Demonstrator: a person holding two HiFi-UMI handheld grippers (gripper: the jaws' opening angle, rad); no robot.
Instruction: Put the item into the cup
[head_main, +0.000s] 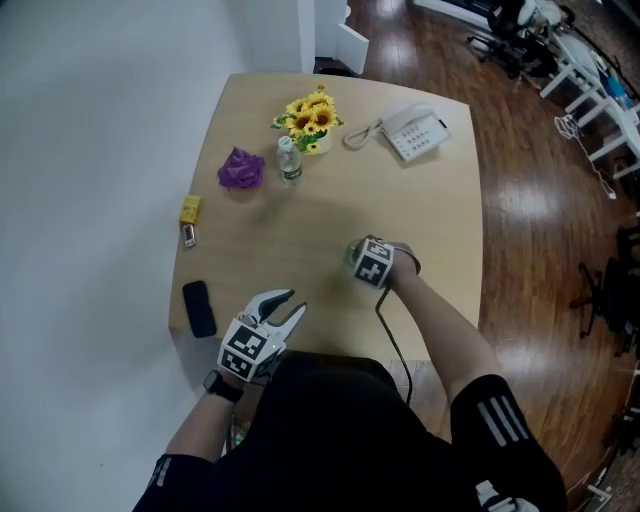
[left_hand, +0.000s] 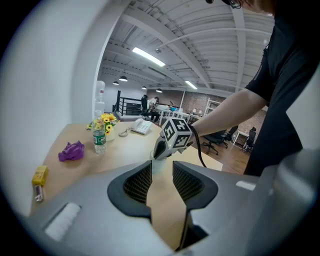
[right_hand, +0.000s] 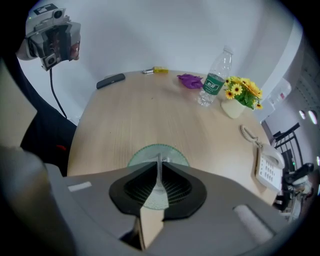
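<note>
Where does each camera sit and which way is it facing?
Head view: on the person's head, facing steeply down at the table; left tool, right tool, black shirt show.
Left gripper view: on the left tool, facing across the table toward the right tool; own open jaws, right arm.
Right gripper view: on the right tool, facing down onto the cup; jaws astride its rim.
Shared: all show the water bottle and sunflowers.

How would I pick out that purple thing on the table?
On the wooden table, look to the far end, where the sunflowers stand. Beside them is a water bottle, and just left of it lies the purple lump: the only purple thing there, crumpled and low.
</note>
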